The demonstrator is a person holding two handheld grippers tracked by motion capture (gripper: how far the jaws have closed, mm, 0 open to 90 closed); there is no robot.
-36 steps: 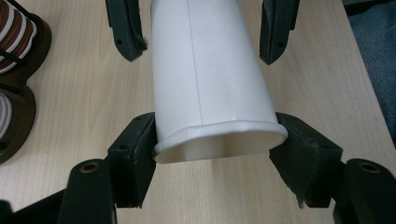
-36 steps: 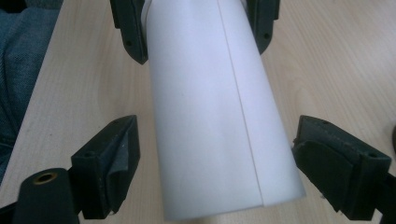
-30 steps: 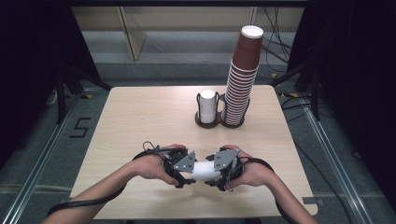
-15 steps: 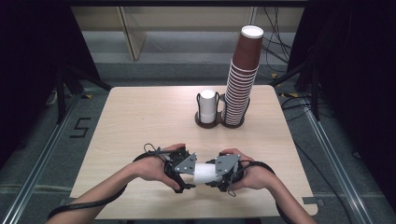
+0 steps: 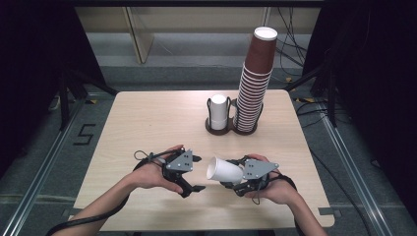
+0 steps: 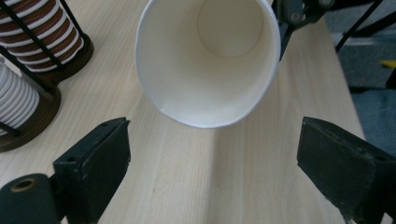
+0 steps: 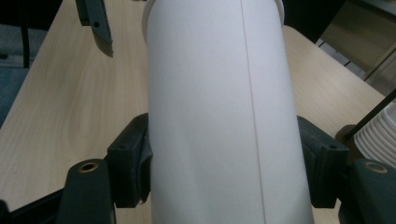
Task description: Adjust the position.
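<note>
White cup (image 5: 225, 170) at 6 o'clock near table edge, on its side, mouth toward left gripper | right gripper (image 5: 239, 183) clamps its wall to carry it | left gripper (image 5: 195, 173) jaws just opened, released, nothing between | cup stacks (image 5: 253, 93) in holder at 12 o'clock, likely source

At the table's (image 5: 147, 123) far edge a dark two-ring holder (image 5: 231, 130) carries a tall brown cup stack (image 5: 255, 83) on the right and a short white stack (image 5: 219, 111) on the left.
</note>
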